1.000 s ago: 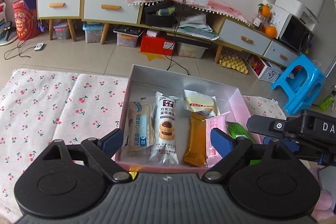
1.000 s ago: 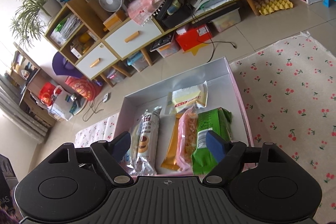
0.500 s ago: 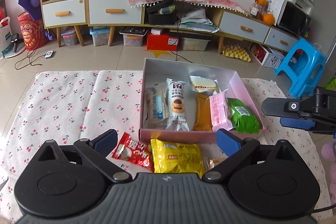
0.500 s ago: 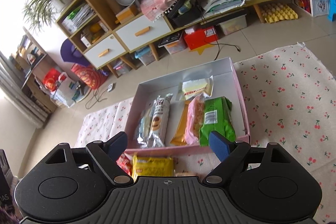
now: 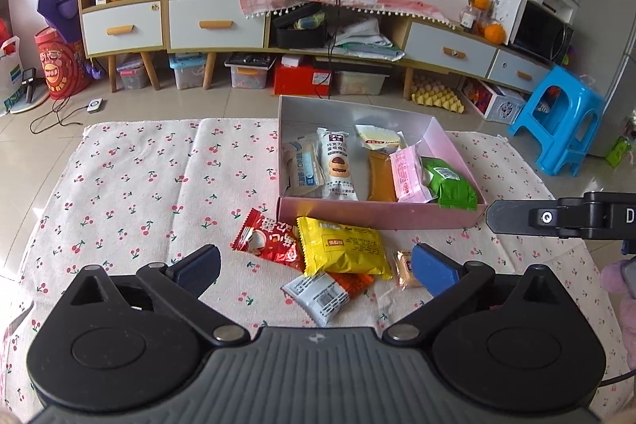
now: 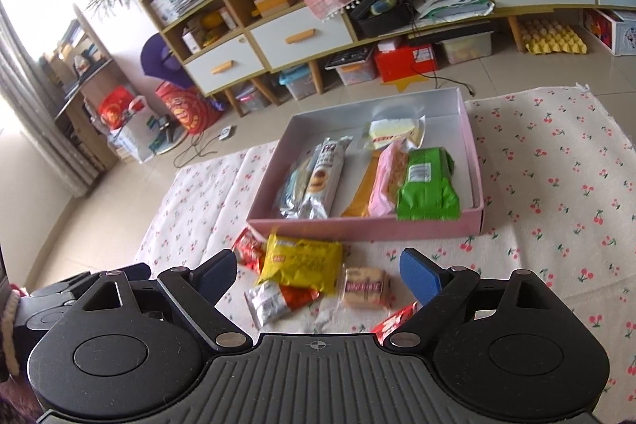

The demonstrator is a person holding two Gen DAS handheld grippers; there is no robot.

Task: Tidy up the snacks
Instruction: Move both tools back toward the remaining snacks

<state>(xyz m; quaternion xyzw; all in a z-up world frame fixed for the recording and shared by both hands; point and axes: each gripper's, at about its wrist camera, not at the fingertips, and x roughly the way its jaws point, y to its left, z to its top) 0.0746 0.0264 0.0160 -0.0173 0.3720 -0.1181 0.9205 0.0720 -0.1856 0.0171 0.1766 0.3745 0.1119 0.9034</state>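
Both grippers, left (image 5: 314, 261) and right (image 6: 318, 271), have just been widening with nothing between them, above loose snacks (image 5: 342, 249) on the cherry cloth (image 5: 131, 185) before the pink box (image 5: 377, 215)

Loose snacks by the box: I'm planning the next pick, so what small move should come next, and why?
Probably lower the right gripper onto the yellow packet. It lies unboxed on the cloth before the pink box, topmost in the pile; both grippers' jaws are open and empty.

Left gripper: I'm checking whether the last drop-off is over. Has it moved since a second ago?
Yes. The left gripper has backed away from the pink box, and now hangs open over loose snacks.
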